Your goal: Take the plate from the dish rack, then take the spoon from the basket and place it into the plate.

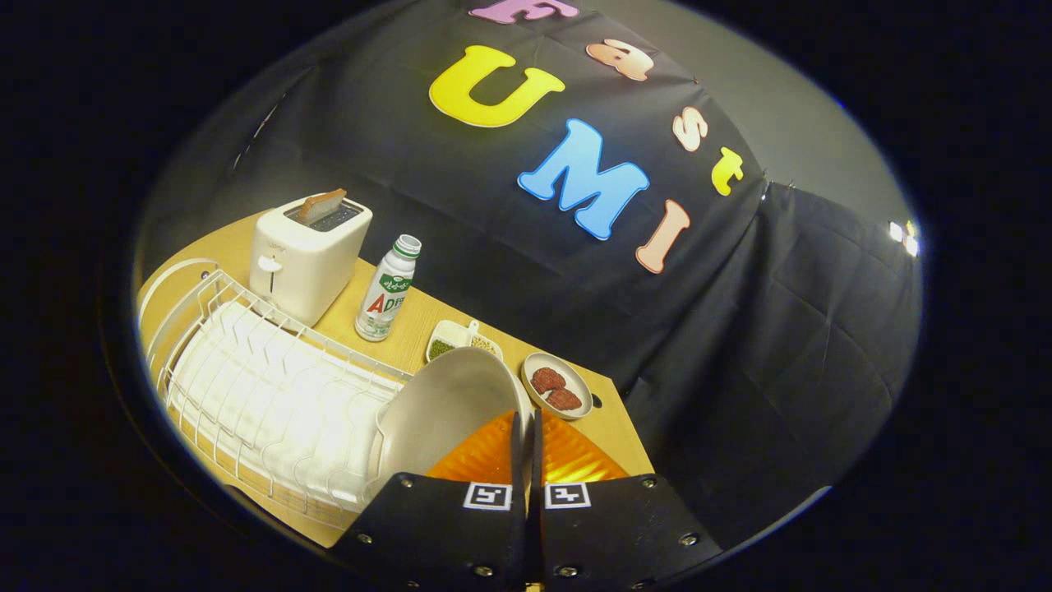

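You have one round white plate (448, 411) in view, one white wire dish rack (271, 395), one cream toaster (308, 255) with a single slice of toast (322, 205) standing in its slot, one clear plastic bottle (386, 292) with a green and white label, one small white two-part dish (452, 339) of green and pale grains, and one shallow round dish (559, 386) carrying two reddish-brown pieces. All of these sit on the light wooden table (612, 427): the toaster toward its far edge behind the rack, the bottle just beside the toaster, the two small dishes along the edge nearest the booth wall. Your gripper (526, 427) is drawn almost fully together, leaving only a thin slit between the fingers, and the plate's rim sits in that slit with both fingers pressed on it. The plate stands tilted on edge at the near end of the rack, its hollow face toward the rack's wires.
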Available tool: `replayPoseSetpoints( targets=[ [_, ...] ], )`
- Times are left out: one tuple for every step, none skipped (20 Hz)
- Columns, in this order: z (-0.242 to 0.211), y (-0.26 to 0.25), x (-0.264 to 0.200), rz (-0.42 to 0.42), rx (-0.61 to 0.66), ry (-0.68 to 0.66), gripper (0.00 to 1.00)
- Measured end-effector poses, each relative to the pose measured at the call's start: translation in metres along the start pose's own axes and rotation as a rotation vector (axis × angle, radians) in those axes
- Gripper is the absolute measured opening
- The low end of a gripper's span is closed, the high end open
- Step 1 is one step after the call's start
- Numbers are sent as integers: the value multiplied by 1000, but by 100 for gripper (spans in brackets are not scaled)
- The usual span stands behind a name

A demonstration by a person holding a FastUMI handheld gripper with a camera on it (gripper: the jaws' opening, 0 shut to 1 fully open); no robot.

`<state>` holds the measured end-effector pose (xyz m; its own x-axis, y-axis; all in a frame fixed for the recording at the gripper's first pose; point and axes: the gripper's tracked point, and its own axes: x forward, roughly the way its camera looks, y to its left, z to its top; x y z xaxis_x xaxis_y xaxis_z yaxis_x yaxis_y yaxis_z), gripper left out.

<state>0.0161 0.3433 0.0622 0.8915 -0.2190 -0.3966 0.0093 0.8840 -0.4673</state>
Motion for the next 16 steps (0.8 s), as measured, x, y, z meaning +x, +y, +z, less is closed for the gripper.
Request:
replayPoseSetpoints(
  targets=[
    [2, 0, -1, -6, -23, 1, 1],
    [3, 0, -2, -11, -44, -1, 1],
    [7, 1, -5, -15, -58, -6, 1],
    [9, 3, -7, -18, -71, -11, 1],
    [11, 4, -8, -22, -85, -14, 1],
    [12, 5, -9, -27, -98, -14, 1],
    [14, 4, -11, -38, -112, -14, 1],
    [17, -6, -13, -95, -146, -23, 1],
    [25, -19, -17, -140, -179, -45, 1],
    [34, -21, -20, -148, -187, -63, 0],
    [38, -21, -23, -143, -183, -72, 0],
    [41, -22, -29, -145, -174, -78, 0],
    [43, -23, -32, -145, -167, -83, 0],
    [44, -23, -37, -141, -159, -88, 0],
    [44, -23, -45, -134, -152, -90, 0],
    [42, -24, -55, -130, -150, -93, 0]
  ],
)
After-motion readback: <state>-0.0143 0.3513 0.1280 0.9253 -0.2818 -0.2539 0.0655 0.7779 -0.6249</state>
